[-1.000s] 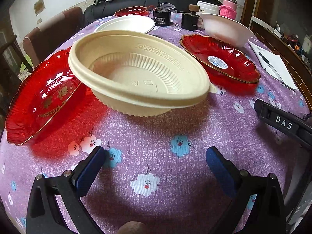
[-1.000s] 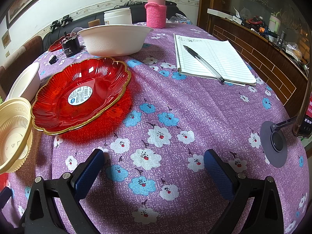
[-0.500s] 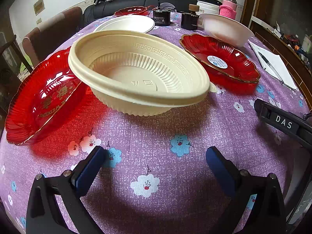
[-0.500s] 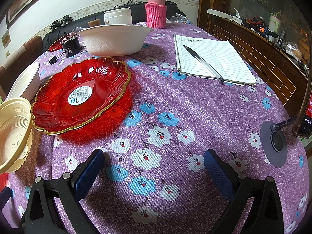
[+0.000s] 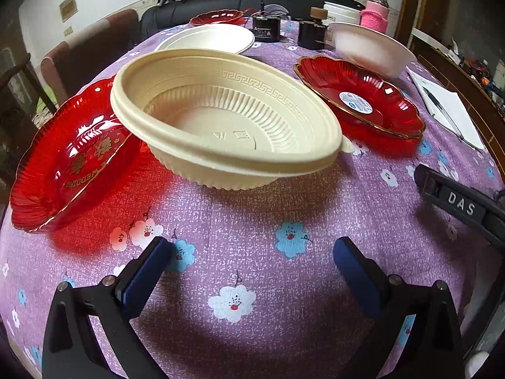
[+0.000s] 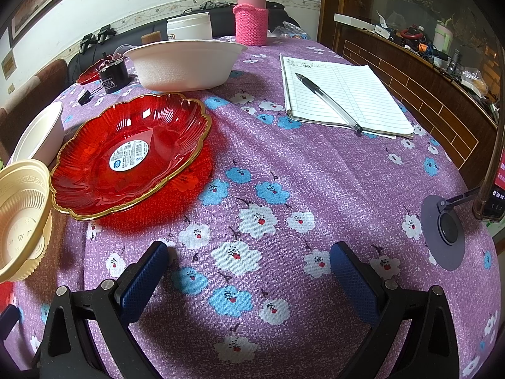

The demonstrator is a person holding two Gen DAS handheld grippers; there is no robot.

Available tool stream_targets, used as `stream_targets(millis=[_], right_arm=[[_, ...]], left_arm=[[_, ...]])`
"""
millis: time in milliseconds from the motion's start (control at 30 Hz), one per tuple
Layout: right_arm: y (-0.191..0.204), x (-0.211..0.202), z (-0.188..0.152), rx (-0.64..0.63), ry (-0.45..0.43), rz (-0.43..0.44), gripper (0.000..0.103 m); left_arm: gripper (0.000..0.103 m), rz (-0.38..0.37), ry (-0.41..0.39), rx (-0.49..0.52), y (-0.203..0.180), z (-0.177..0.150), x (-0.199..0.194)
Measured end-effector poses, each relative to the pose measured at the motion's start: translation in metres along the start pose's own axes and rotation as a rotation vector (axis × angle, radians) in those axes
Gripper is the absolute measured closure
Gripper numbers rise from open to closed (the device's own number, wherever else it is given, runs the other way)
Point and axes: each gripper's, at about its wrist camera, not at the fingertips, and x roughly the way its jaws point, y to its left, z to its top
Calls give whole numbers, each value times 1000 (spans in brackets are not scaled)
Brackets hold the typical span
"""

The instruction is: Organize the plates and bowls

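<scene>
A cream ribbed bowl (image 5: 227, 120) rests tilted, one side on the rim of a red plate with gold lettering (image 5: 69, 161). A second red plate with a sticker (image 5: 359, 98) lies to its right and also shows in the right wrist view (image 6: 129, 154). A white bowl (image 5: 369, 47) and a white plate (image 5: 208, 38) sit farther back. My left gripper (image 5: 252, 259) is open and empty, just short of the cream bowl. My right gripper (image 6: 249, 262) is open and empty over bare cloth, right of the stickered plate. The cream bowl (image 6: 22, 214) shows at its left edge.
A purple flowered cloth (image 6: 284, 173) covers the round table. A notepad with a pen (image 6: 341, 98) lies at the right. A pink-sleeved bottle (image 6: 251, 15), a white jar (image 6: 189, 25) and dark small containers (image 5: 266, 27) stand at the back. A phone stand (image 6: 445, 230) sits near the right edge.
</scene>
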Motion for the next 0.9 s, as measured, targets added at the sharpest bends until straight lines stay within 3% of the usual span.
stream_targets(millis=[267,433,900], right_arm=[[0,0,0,0,1,1,1],[0,-1,5,-55,119,42,1],[3,-3,-2,-8,76,9,1]], left_arm=[[0,-1,0,-4,0,0,1],[0,-4,1,0,0,0,1],[0,-23,-5,-2,0,-3,-3]])
